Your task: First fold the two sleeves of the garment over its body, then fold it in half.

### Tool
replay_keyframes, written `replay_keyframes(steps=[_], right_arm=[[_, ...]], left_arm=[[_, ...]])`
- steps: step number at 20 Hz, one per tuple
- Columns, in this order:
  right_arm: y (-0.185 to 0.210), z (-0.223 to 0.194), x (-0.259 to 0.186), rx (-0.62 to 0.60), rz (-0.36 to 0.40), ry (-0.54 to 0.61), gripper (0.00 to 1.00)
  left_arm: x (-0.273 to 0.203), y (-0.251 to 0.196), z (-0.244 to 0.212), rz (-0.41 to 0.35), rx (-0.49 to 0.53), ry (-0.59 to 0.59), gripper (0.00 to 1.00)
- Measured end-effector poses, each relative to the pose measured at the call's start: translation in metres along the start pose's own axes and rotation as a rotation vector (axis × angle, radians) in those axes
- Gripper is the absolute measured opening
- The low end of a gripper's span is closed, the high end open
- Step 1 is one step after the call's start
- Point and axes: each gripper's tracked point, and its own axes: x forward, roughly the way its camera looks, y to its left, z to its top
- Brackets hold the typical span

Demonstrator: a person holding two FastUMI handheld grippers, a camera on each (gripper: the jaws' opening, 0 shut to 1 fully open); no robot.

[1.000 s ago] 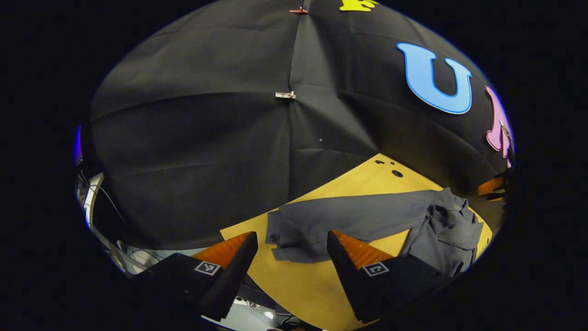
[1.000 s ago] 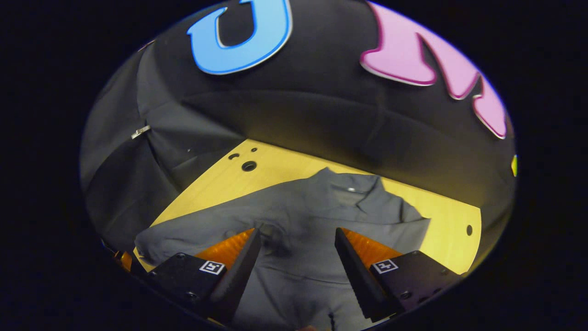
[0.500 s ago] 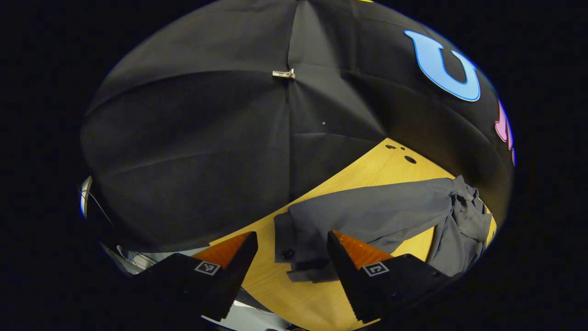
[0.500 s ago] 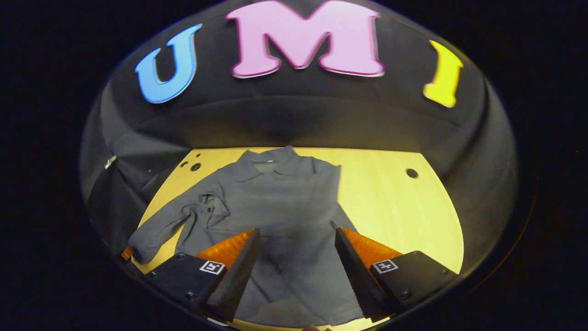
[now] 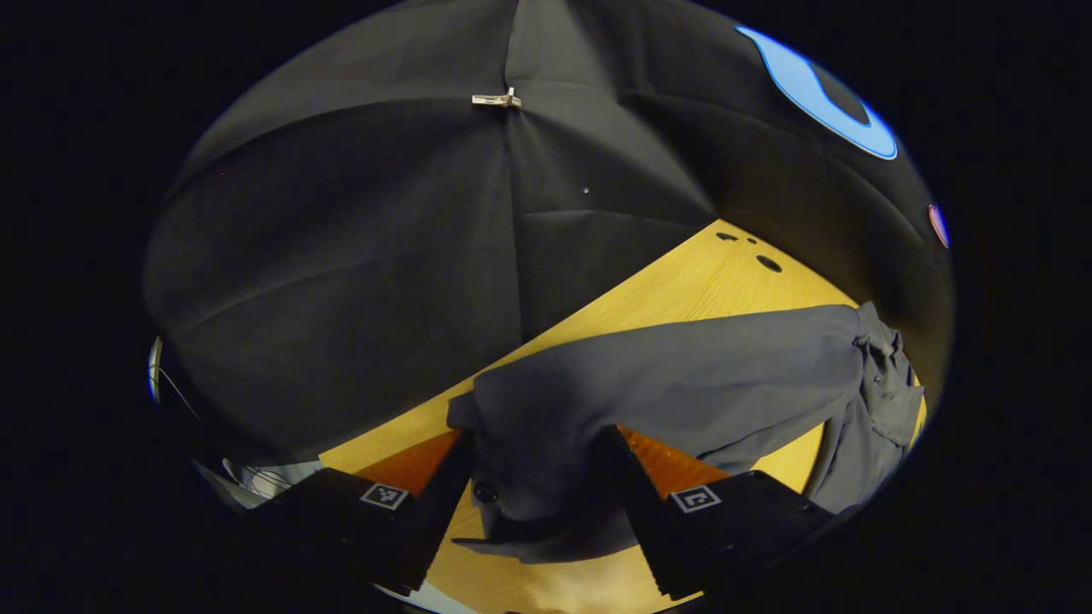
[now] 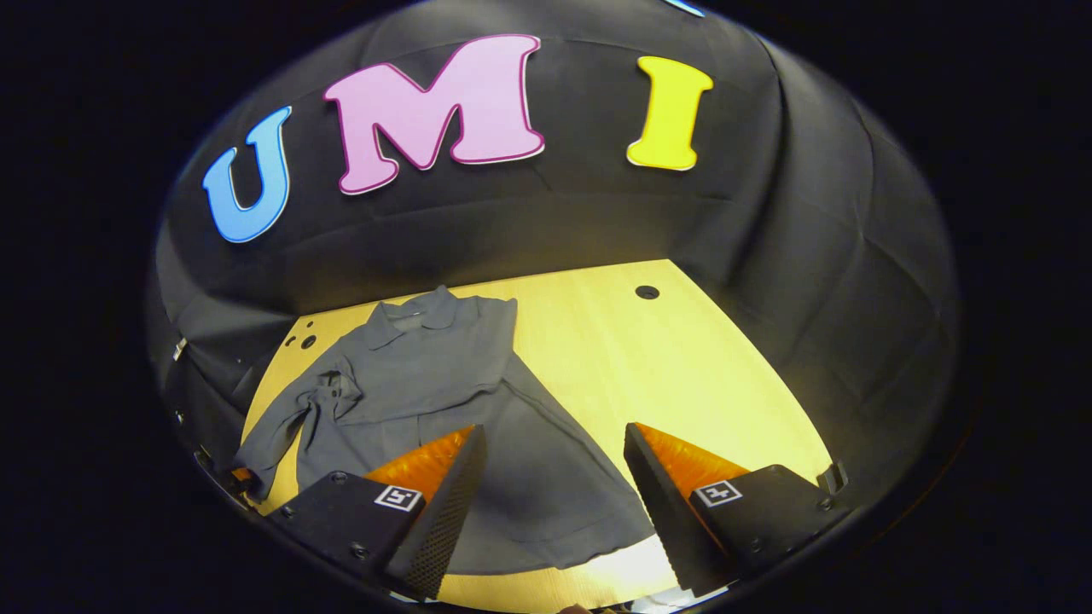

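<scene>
A grey collared shirt [image 6: 444,375] lies on the yellow wooden table [image 6: 682,367], collar toward the far wall. One sleeve [image 5: 682,392] stretches out sideways along the table. Its buttoned cuff [image 5: 512,486] sits between the spread fingers of my left gripper [image 5: 539,443], which is open. The cloth drapes over the fingertips. An orange bit of that gripper [image 6: 243,473] shows at the sleeve's end. The other sleeve seems folded across the body, with a bunched cuff [image 6: 341,388]. My right gripper [image 6: 550,443] hangs open above the shirt's lower part, holding nothing.
Black cloth walls close in the table at the back and both sides. The tabletop has small holes [image 5: 768,263] [image 6: 647,292]. A metal clip [image 5: 496,100] pins the wall seam. Cables and white gear [image 5: 256,477] lie past the table's left edge.
My left gripper advanced onto the sleeve end, so the cuff now lies between its fingers. My right gripper drew back and swung right, so the shirt sits smaller and farther left in its view.
</scene>
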Motion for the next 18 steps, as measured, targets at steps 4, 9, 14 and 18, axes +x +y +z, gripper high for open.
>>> replay_keyframes(steps=[4,9,14,18], right_arm=[[-0.015,-0.011,-0.004,-0.008,0.01,0.011,0.99],[-0.025,-0.018,-0.001,-0.05,0.039,0.023,0.99],[-0.036,-0.035,-0.004,-0.021,0.021,0.037,0.99],[-0.036,-0.057,-0.008,-0.001,0.026,0.067,0.99]], left_arm=[[0.005,-0.008,-0.004,0.009,0.043,-0.003,0.76],[0.004,-0.02,0.0,-0.012,0.019,-0.02,0.27],[-0.003,-0.041,0.008,0.003,0.082,0.015,0.06],[-0.026,-0.075,0.039,-0.08,0.104,-0.043,0.06]])
